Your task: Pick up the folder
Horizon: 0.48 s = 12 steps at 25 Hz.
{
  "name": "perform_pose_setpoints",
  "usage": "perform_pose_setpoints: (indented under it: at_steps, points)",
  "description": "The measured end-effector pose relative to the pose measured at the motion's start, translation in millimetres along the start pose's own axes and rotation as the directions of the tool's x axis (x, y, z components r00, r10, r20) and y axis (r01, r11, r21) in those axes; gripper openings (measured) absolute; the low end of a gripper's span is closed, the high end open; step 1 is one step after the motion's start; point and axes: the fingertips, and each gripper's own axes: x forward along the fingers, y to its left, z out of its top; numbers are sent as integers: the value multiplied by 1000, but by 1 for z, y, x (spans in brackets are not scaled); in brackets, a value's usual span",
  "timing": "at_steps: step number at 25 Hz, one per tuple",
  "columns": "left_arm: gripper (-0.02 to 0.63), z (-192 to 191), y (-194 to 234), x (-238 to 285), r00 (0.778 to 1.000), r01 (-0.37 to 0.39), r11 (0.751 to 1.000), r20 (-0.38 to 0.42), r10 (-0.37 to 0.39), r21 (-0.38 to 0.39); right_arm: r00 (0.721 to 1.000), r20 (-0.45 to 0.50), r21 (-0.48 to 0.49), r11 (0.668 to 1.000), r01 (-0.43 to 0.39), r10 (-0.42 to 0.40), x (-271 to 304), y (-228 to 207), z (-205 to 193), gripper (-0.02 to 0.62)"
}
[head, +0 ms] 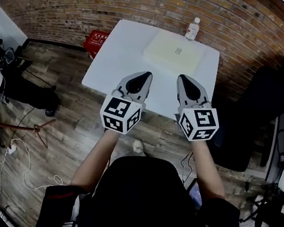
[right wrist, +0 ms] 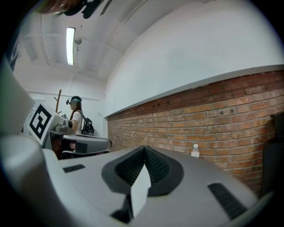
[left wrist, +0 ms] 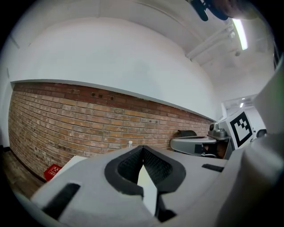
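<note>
A pale cream folder (head: 173,52) lies flat on the far half of the white table (head: 112,63). Both grippers hover side by side over the table's near edge, well short of the folder. My left gripper (head: 146,76) is shut with nothing between its jaws, and its tip meets in the left gripper view (left wrist: 143,148). My right gripper (head: 181,78) is shut and empty too, with its tip closed in the right gripper view (right wrist: 144,148). Through each jaw gap only a sliver of the white table shows.
A clear water bottle (head: 192,29) stands at the table's far edge beside the folder, against the brick wall. A red crate (head: 96,41) sits on the floor left of the table. A black chair (head: 261,109) stands to the right. Cables and stands lie at the left.
</note>
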Motion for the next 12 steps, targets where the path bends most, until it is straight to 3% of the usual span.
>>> perform_pose_setpoints:
  at_steps: [5,12]
  points:
    - [14,2,18,2,997,62,998,38,-61,-27,999,-42,-18,1000,9,-10,26,9,-8,26]
    - [14,-12,34,7,995,98,993,27,-96,-73,997,-72,-23,999,24,-25,41,12,-20,27]
